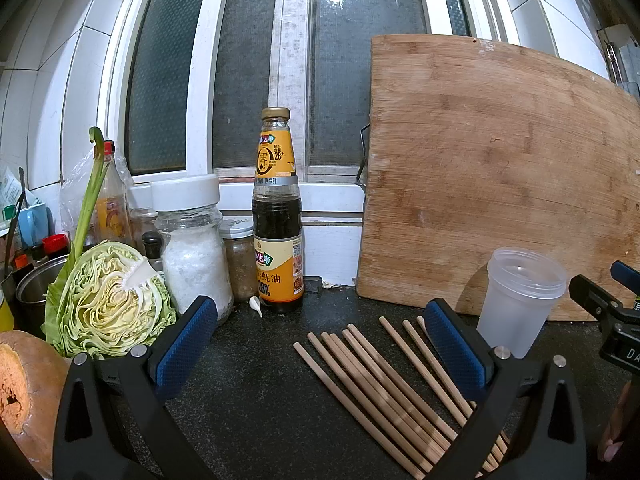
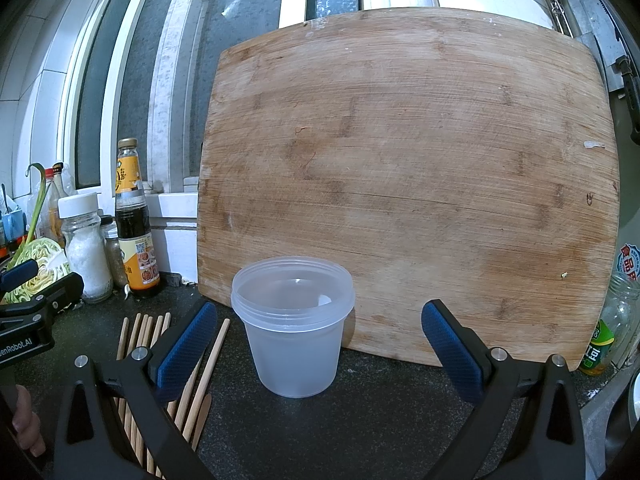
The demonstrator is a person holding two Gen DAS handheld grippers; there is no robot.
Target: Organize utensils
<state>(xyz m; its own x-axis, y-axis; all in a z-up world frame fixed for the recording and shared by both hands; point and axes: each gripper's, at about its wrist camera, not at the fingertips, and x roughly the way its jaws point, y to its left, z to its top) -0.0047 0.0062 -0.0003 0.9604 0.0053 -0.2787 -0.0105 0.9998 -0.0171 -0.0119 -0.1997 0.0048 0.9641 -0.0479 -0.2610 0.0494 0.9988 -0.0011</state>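
Several bamboo chopsticks (image 1: 376, 384) lie side by side on the dark counter, fanned toward the back. My left gripper (image 1: 320, 344) is open and empty above them, its right finger over the rightmost sticks. A clear plastic cup (image 1: 520, 300) stands upright and empty to the right of the sticks. In the right wrist view the cup (image 2: 294, 328) stands between the wide-open fingers of my right gripper (image 2: 320, 344), a little ahead of them and not touched. The chopsticks (image 2: 200, 380) show at the lower left there, partly under the left finger.
A large wooden cutting board (image 2: 408, 184) leans against the window behind the cup. A sauce bottle (image 1: 278, 216), a salt jar (image 1: 192, 240), spice jars and a cut cabbage (image 1: 108, 300) crowd the back left. A glass jar (image 2: 608, 320) stands at the right.
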